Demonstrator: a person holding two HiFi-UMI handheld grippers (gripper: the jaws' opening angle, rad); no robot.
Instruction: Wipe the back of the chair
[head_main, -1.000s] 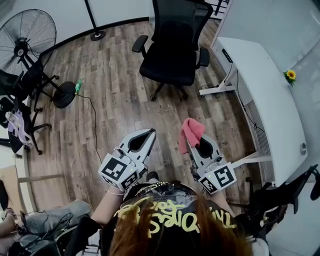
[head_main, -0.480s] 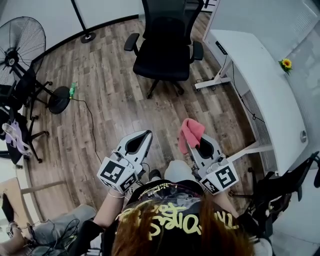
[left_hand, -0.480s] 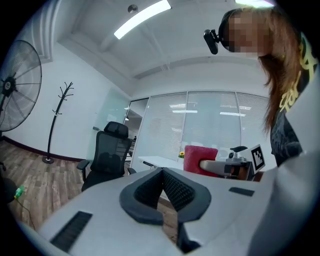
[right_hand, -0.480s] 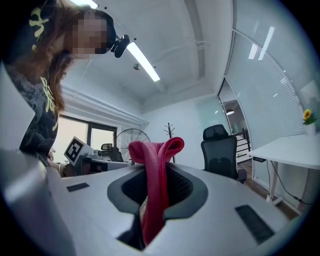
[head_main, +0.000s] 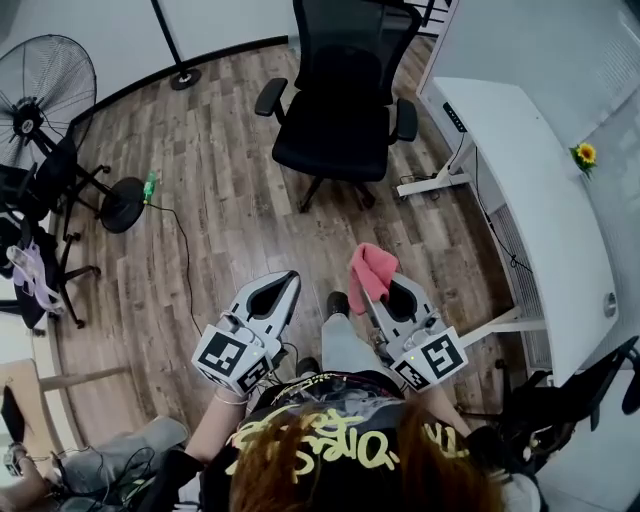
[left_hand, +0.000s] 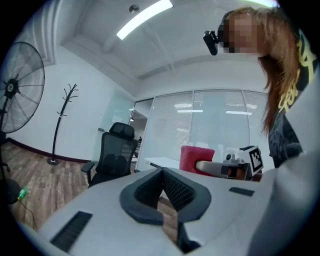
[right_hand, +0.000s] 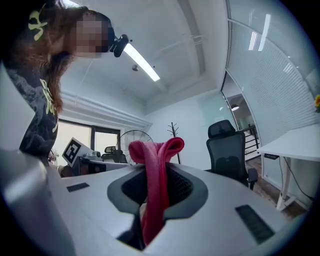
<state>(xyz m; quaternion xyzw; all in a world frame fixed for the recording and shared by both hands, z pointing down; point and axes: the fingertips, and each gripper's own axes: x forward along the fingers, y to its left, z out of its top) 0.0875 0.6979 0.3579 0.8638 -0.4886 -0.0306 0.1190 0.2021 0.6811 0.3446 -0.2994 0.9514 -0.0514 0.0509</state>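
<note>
My left gripper (head_main: 284, 285) is pinched shut on nothing and held low over the floor. I judge it idle, since the wipe needs one tool only. Ahead, well apart from me, stands the chair (head_main: 345, 110) with its seat toward me, so the rear of its back is turned away. I'd have to walk round. The right gripper (head_main: 378, 295) clamps a folded red cloth (head_main: 372, 268), the fold standing up past the tips, ready to press flat. A white bench (head_main: 520, 190) stands just right of the chair.
</note>
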